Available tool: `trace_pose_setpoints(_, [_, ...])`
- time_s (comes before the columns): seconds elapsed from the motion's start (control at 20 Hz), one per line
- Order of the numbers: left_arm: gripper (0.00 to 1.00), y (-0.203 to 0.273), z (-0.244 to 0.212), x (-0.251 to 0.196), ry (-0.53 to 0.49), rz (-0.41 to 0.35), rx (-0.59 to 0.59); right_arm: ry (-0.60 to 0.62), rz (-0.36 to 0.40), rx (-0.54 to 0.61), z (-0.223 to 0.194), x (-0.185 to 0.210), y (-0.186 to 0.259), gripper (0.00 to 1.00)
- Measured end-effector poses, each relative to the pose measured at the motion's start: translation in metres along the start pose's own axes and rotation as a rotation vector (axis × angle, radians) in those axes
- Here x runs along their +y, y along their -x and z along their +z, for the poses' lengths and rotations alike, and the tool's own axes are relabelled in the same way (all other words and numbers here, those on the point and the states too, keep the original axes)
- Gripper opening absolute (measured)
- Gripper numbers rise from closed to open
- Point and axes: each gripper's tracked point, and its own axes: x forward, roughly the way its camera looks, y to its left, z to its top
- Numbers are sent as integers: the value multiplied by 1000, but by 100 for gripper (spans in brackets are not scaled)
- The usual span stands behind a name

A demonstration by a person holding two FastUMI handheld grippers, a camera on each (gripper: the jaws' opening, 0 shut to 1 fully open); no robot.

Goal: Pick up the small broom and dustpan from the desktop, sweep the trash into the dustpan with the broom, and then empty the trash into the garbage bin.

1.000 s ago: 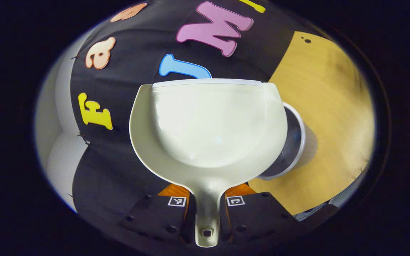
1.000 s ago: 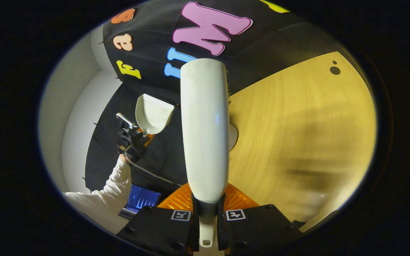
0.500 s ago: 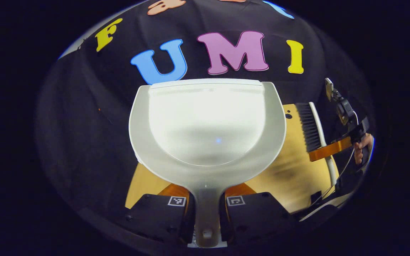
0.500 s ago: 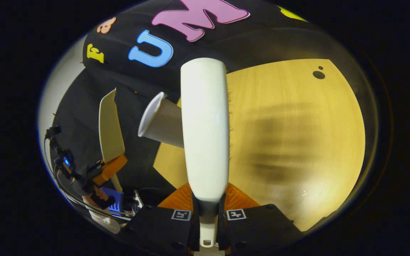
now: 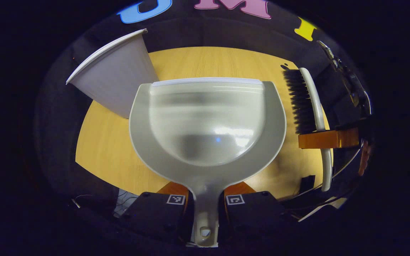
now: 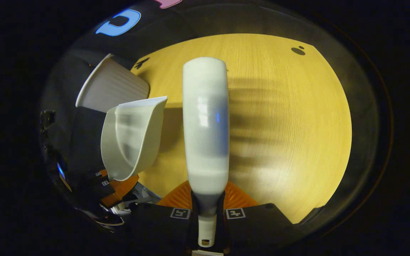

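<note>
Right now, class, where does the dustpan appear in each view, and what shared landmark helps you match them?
Left gripper view: dustpan at centre, handle between the near tongs.
Right gripper view: dustpan at left, beside the broom.
Shared landmark: the white garbage bin behind it.

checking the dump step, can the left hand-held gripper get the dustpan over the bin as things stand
Probably yes. The left hand-held gripper holds the dustpan by its handle, the bin stands just past its front left corner, and nothing lies between; the broom is off on the other side.
</note>
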Motion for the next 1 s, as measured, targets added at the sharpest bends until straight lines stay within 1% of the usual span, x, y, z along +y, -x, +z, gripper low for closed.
trace_pose_setpoints(0.05, [25, -3, 3, -8, 6, -5, 14, -4, -15, 17, -4, -2, -9, 22])
trace_pose_setpoints(0.15, [25, 8, 10, -16, 11, -6, 41, -12, -54, 52, -14, -6, -25, 22])
trace_pose_setpoints(0.25, [25, 17, 18, -17, 3, -1, 60, -15, -78, 65, -14, -7, -40, 22])
trace_pose_setpoints(0.35, [25, 17, 14, -16, 6, 8, 86, -5, -117, 67, -13, -10, -50, 22])
trace_pose_setpoints(0.4, [25, 17, 13, -16, 15, 12, 100, -4, -130, 78, -14, -10, -55, 26])
trace_pose_setpoints(0.45, [25, 18, 12, -17, 31, 14, 115, -7, -144, 92, -17, -10, -59, 22])
trace_pose_setpoints(0.6, [26, 18, 14, -19, 76, 23, 163, -18, -175, 133, -25, -12, -72, 22])
trace_pose_setpoints(0.7, [25, 20, 15, -18, 64, 32, 205, -19, -201, 162, -29, -16, -78, 22])
trace_pose_setpoints(0.8, [25, 23, 19, -20, 60, 23, 225, -23, -204, 187, -28, -14, -75, 22])
trace_pose_setpoints(0.9, [26, 24, 19, -21, 61, 20, 227, -22, -212, 184, -27, -16, -72, 22])
trace_pose_setpoints(0.95, [26, 23, 20, -22, 56, 20, 231, -25, -213, 189, -28, -16, -72, 18])
trace_pose_setpoints(1.0, [26, 24, 20, -23, 50, 22, 238, -27, -209, 190, -29, -15, -73, 22])
